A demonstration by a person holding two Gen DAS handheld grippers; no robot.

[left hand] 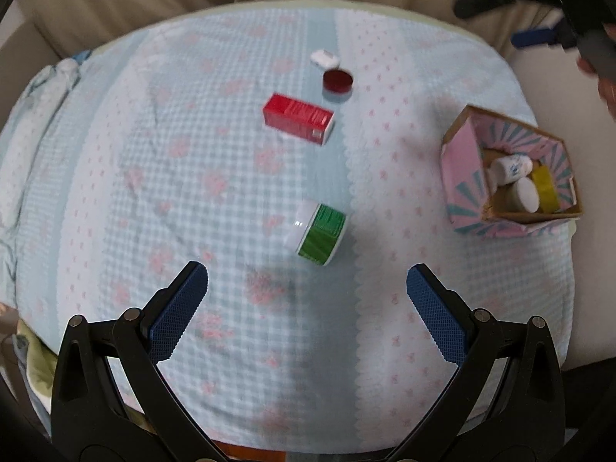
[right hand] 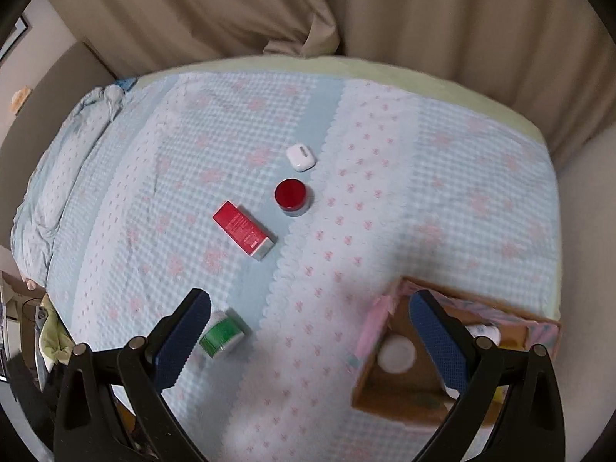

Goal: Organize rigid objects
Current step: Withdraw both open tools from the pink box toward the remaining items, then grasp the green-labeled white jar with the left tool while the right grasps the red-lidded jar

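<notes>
A home bedroom is shown. The working surface is a bed covered by a light-blue checked quilt printed with pink flowers, over a pale green sheet. Beige curtains are hung behind it. Bunched bedding is seen at the bed's left edge.

Print on the long red rectangular carton and on the green-labelled white round jar smeared, unreadable. Same jar in the right wrist view partly covered by a blue pad of the right tool. Pink-and-teal patterned cardboard box there blurred, partly hidden by the other pad; contents mostly concealed. Left tool cut off at the bottom edge.
</notes>
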